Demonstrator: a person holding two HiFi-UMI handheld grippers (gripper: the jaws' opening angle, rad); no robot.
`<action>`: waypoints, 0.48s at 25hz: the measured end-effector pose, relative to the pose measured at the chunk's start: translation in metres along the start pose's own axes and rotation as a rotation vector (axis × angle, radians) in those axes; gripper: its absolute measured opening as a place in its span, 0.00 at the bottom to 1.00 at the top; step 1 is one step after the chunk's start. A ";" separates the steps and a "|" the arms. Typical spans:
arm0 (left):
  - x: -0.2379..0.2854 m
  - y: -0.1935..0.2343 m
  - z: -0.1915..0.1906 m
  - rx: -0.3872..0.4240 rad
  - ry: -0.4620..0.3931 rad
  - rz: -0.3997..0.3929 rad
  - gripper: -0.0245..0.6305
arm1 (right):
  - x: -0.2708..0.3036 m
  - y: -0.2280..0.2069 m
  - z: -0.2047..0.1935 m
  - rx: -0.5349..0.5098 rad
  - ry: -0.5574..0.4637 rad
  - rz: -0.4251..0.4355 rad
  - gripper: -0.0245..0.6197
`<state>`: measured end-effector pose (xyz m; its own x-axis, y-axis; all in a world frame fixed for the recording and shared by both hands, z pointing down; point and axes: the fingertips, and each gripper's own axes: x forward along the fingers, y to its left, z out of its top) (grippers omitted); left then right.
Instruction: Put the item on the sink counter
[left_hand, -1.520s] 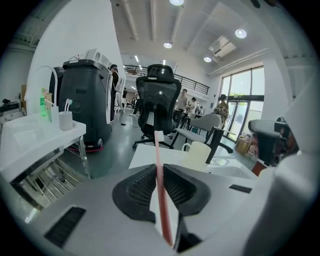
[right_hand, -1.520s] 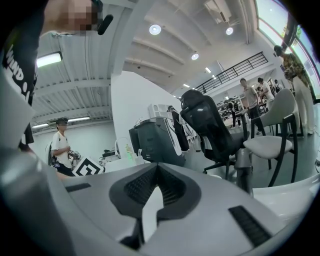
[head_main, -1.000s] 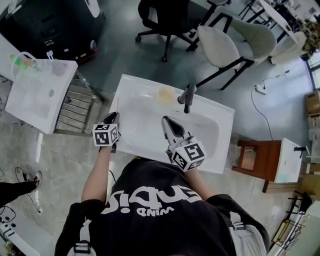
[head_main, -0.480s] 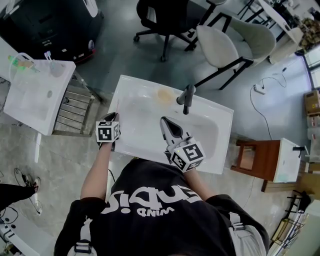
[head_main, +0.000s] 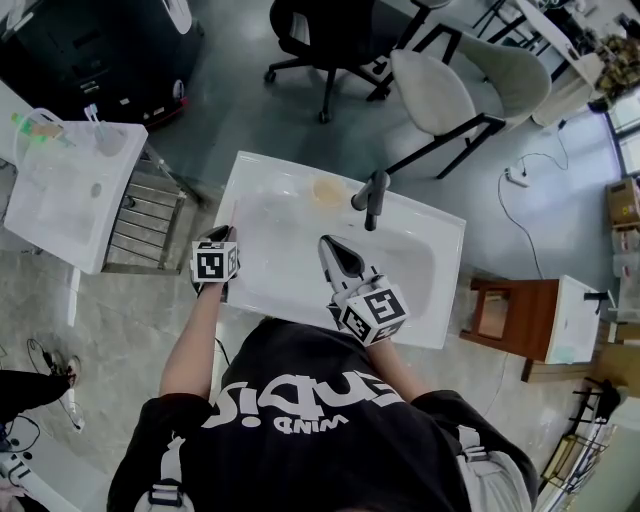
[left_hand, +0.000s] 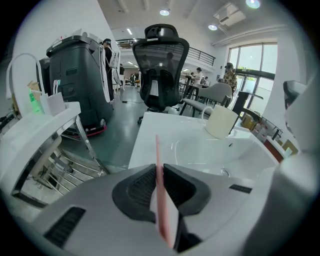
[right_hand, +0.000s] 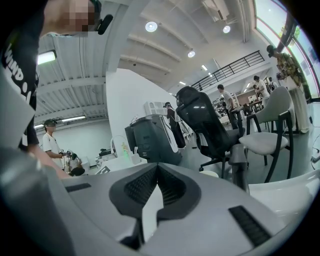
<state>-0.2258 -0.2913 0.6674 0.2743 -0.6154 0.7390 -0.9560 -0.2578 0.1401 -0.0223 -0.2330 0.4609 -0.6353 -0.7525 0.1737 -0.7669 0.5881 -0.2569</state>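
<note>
My left gripper (left_hand: 159, 167) is shut on a thin flat item (left_hand: 161, 200) with a pink edge, held upright between the pads. In the head view the left gripper (head_main: 219, 238) hovers over the left rim of the white sink counter (head_main: 255, 175). Its marker cube hides the item there. My right gripper (head_main: 327, 243) is shut and empty over the basin, its tip pointing at the dark faucet (head_main: 372, 195). In the right gripper view its jaws (right_hand: 158, 167) meet with nothing between them. A cream cup (left_hand: 220, 121) stands on the counter's back rim beside the faucet.
A second white sink (head_main: 70, 195) on a metal rack (head_main: 150, 215) stands to the left. Behind the counter are a black office chair (head_main: 320, 40) and a white chair (head_main: 460, 90). A wooden stand (head_main: 505, 320) is at the right. People stand in the background.
The left gripper has tipped a little, so its marker cube now covers more of its jaws. The right gripper has barely moved.
</note>
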 end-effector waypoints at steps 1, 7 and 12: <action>0.001 0.000 0.000 0.002 0.002 0.004 0.13 | 0.000 -0.001 0.000 0.000 0.000 -0.001 0.07; 0.001 0.003 -0.001 0.003 0.014 0.027 0.13 | 0.001 -0.003 0.001 0.002 0.002 -0.005 0.07; 0.003 0.004 -0.001 -0.007 0.009 0.032 0.13 | 0.002 -0.006 -0.001 0.003 0.004 -0.006 0.07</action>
<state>-0.2290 -0.2933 0.6705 0.2426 -0.6167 0.7489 -0.9650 -0.2330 0.1208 -0.0190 -0.2379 0.4633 -0.6309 -0.7549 0.1791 -0.7706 0.5826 -0.2585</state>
